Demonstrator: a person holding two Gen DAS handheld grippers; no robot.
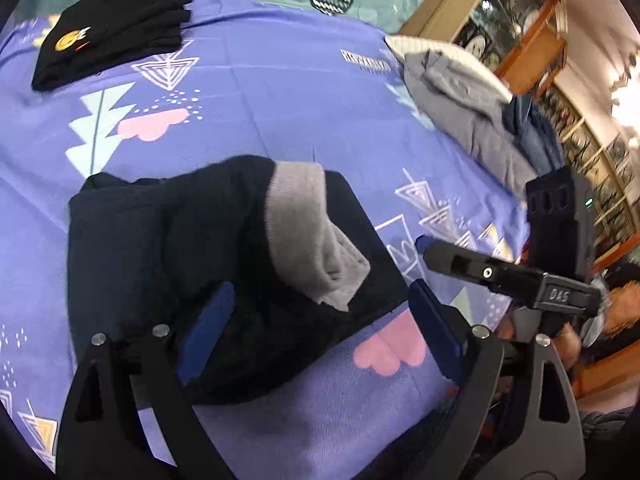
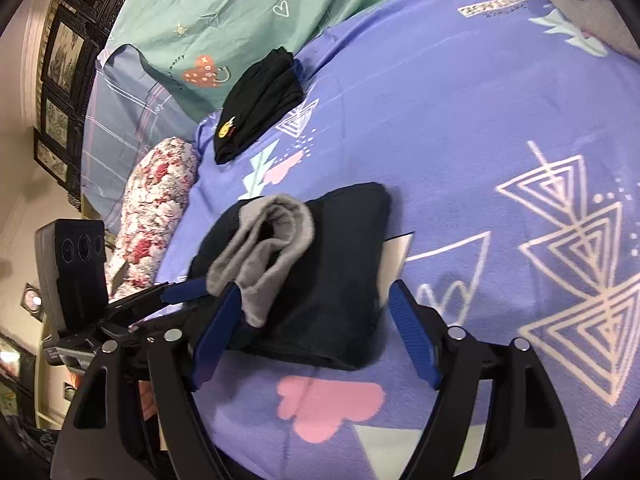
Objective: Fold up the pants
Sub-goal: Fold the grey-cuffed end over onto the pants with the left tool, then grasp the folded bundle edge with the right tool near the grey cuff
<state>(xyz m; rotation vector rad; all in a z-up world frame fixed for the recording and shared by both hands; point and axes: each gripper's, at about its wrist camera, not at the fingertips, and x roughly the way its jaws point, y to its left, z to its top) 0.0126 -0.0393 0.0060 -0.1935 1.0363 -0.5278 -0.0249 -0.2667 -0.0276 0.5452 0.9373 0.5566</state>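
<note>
We see both tongs wide, gripping nothing; left tongs (image 1: 320, 320) and right tongs (image 2: 316, 320) straddle the pants (image 1: 192, 248), likely let go so the bundle settles; pants lie on the bed (image 1: 280, 100) between the pads, dark, folded compact, grey waistband (image 1: 308, 232) flopped on top.
</note>
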